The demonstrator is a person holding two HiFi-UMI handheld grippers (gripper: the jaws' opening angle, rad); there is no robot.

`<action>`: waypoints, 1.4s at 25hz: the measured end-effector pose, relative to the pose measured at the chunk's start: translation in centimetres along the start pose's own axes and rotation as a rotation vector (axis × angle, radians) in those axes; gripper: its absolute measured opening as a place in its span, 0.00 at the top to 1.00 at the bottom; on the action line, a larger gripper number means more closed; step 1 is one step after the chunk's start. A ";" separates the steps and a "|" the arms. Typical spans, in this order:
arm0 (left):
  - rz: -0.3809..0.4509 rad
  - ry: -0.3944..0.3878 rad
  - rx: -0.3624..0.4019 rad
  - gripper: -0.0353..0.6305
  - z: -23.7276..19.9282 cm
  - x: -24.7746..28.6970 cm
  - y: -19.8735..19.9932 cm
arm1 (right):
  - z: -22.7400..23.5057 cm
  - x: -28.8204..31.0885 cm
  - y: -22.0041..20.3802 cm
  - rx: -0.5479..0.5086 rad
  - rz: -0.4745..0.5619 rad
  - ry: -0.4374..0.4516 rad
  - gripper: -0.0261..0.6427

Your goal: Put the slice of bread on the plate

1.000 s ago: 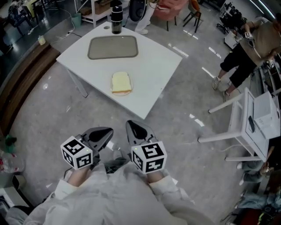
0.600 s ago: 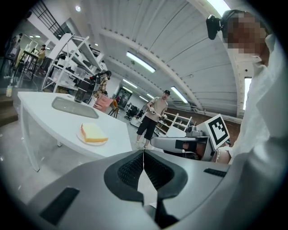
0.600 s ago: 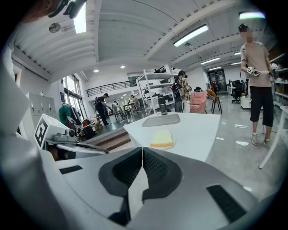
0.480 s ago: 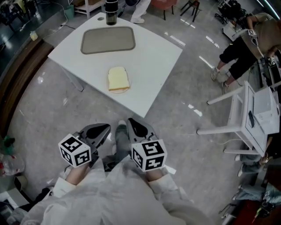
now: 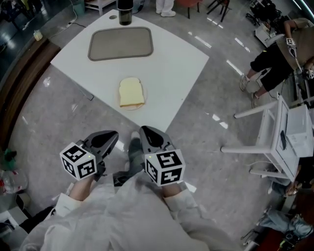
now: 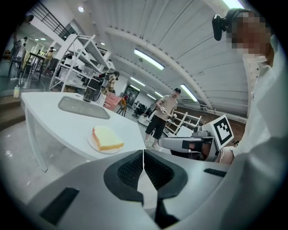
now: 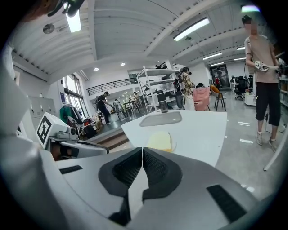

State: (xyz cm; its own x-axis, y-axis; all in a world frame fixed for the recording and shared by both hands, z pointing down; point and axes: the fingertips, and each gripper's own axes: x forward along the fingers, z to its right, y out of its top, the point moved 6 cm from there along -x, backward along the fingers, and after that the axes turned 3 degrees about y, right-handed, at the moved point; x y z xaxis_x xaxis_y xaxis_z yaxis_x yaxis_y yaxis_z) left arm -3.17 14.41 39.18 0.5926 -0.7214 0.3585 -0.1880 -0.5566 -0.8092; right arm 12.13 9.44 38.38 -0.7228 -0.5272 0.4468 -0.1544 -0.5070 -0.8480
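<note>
A pale yellow slice of bread (image 5: 131, 92) lies on a small white plate (image 5: 133, 106) near the front edge of the white table (image 5: 176, 63). The same slice of bread (image 6: 107, 138) shows in the left gripper view and, as a small pale slice of bread (image 7: 159, 141), in the right gripper view. My left gripper (image 5: 109, 137) and right gripper (image 5: 147, 133) are held close to my body, well short of the table, side by side above the floor. Both have their jaws closed together with nothing between them.
A grey tray (image 5: 120, 43) lies at the table's far side, with a dark bottle (image 5: 124, 11) behind it. A white shelf cart (image 5: 289, 135) stands to the right. A person (image 5: 282, 54) stands at the upper right. Grey floor surrounds the table.
The view has shifted closer to the table, so the bread and tray sit lower and larger in the picture. Both grippers stay shut and low in front of me.
</note>
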 end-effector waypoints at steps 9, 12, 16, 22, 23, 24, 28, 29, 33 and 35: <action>-0.031 0.022 0.003 0.93 -4.2 4.7 3.6 | 4.3 5.3 2.9 0.018 -0.058 0.036 0.94; -0.040 0.020 -0.012 0.93 -5.3 6.1 4.4 | 5.7 6.5 3.6 0.026 -0.075 0.040 0.94; -0.067 0.032 -0.040 0.93 -7.2 7.4 4.8 | 7.1 8.6 4.1 0.038 -0.101 0.040 0.94; -0.110 0.074 -0.096 0.93 -9.5 9.0 4.3 | 8.8 10.8 4.2 0.045 -0.152 0.041 0.94; -0.120 0.086 -0.100 0.93 -9.9 9.2 4.2 | 9.0 11.1 4.2 0.047 -0.162 0.045 0.94; -0.127 0.096 -0.103 0.93 -10.4 9.4 4.2 | 9.2 11.5 4.2 0.050 -0.170 0.048 0.94; -0.144 0.120 -0.116 0.93 -11.9 9.9 4.5 | 10.0 12.8 4.2 0.057 -0.199 0.044 0.94; -0.147 0.124 -0.119 0.93 -12.2 10.1 4.5 | 10.3 13.1 4.0 0.056 -0.209 0.043 0.94; -0.174 0.144 -0.131 0.93 -13.3 10.4 3.9 | 11.4 14.4 2.5 0.071 -0.274 0.044 0.94; -0.186 0.163 -0.140 0.93 -13.8 10.4 3.5 | 11.9 14.6 2.1 0.084 -0.295 0.047 0.94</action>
State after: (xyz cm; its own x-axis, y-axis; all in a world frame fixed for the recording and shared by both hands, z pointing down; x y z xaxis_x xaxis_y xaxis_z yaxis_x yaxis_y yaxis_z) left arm -8.51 -0.75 46.51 0.4955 -0.6522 0.5737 -0.2013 -0.7287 -0.6546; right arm 9.26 -7.41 46.55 -0.6856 -0.3179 0.6549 -0.3072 -0.6892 -0.6562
